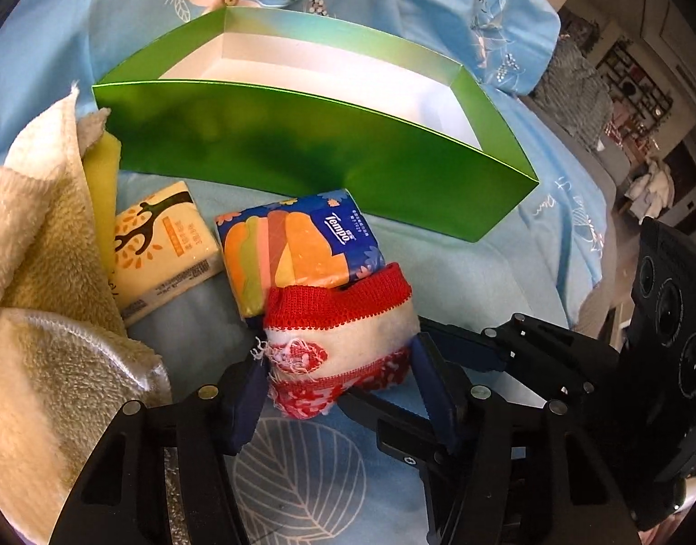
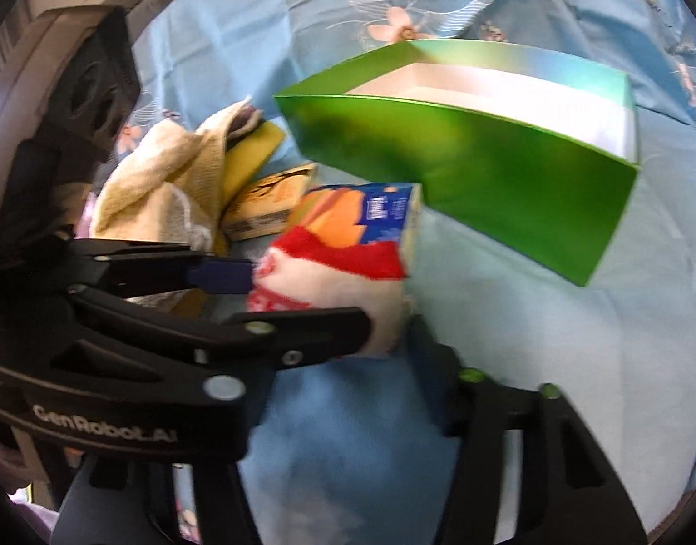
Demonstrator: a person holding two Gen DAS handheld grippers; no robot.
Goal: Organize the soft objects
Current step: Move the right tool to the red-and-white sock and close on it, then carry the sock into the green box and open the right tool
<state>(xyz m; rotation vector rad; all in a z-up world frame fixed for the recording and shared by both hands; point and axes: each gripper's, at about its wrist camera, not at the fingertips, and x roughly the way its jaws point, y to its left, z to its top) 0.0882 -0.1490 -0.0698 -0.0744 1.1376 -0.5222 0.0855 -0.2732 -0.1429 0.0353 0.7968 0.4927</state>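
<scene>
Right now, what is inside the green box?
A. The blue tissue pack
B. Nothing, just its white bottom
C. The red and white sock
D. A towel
B: the green box shows only a bare white inside, while the towel, blue tissue pack and red and white sock all lie outside it on the blue sheet.

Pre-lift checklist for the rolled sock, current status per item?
1. Left gripper on the red and white rolled sock: ok, its blue pads press both sides.
2. Right gripper on the same sock: cannot tell, the view is blurred and its pads are partly hidden.
3. Green box open and empty: ok, white interior visible, nothing seen in it.
4. Sock free of the Tempo tissue pack: not ok, its red cuff overlaps the pack's near edge.
5. Cream towel and yellow tissue pack away from the sock: ok, both lie to its left.
</scene>
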